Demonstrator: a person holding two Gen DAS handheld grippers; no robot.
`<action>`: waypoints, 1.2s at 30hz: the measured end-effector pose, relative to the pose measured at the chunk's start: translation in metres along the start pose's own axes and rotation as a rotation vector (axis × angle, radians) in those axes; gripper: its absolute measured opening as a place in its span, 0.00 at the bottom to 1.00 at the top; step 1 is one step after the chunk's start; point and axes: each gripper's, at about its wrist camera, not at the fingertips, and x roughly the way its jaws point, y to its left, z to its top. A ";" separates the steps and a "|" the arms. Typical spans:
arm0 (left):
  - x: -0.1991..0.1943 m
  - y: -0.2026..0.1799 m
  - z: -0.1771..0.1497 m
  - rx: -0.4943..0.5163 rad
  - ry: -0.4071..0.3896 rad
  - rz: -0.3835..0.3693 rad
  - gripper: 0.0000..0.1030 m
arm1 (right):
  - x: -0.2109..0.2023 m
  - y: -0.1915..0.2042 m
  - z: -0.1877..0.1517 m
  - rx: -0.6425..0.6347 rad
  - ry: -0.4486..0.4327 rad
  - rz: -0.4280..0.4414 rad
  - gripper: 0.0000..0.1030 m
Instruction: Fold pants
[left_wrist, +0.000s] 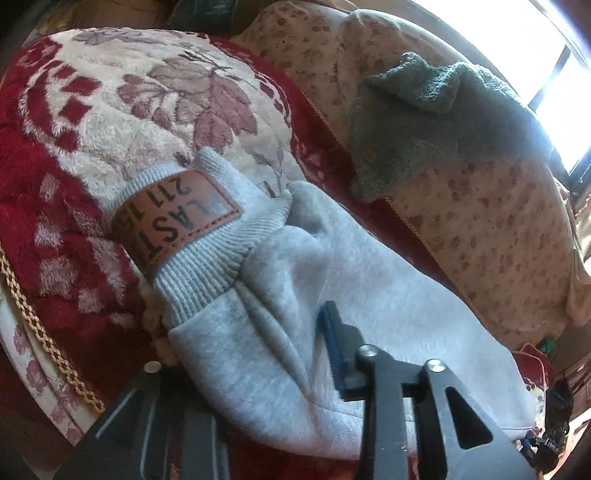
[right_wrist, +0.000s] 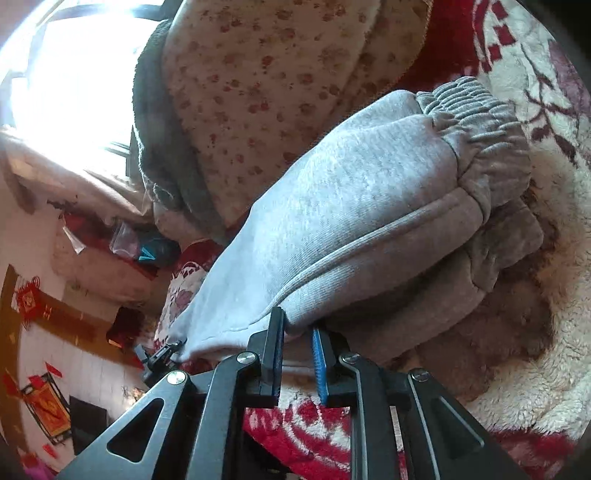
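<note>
Light grey sweatpants (left_wrist: 332, 266) lie folded in a bundle on a plush blanket. Their ribbed waistband with a brown leather label (left_wrist: 177, 218) points to the upper left in the left wrist view. My left gripper (left_wrist: 243, 332) stands open around a thick fold of the pants. Its right finger's blue pad (left_wrist: 334, 350) shows bare, and its left finger is hidden under the cloth. In the right wrist view the pants (right_wrist: 351, 192) rise away from me, elastic cuff at the upper right. My right gripper (right_wrist: 297, 326) is shut on the near folded edge of the pants.
The red-and-cream floral blanket (left_wrist: 110, 110) covers the surface below. A spotted cream quilt (left_wrist: 480, 229) is piled behind, with a grey-green towel (left_wrist: 424, 122) draped on it. A bright window (right_wrist: 74, 74) glares at the side. Beyond the bed's edge is a floor with red decorations (right_wrist: 40, 398).
</note>
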 end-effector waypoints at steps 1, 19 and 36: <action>-0.003 0.000 0.002 0.003 -0.014 0.000 0.41 | 0.000 0.001 0.001 -0.003 0.004 -0.009 0.20; -0.088 -0.140 -0.055 0.274 -0.277 0.062 0.80 | -0.027 -0.012 0.013 0.046 -0.117 -0.019 0.88; 0.007 -0.354 -0.244 0.467 0.367 -0.493 0.80 | -0.019 -0.017 0.037 0.100 -0.137 0.151 0.48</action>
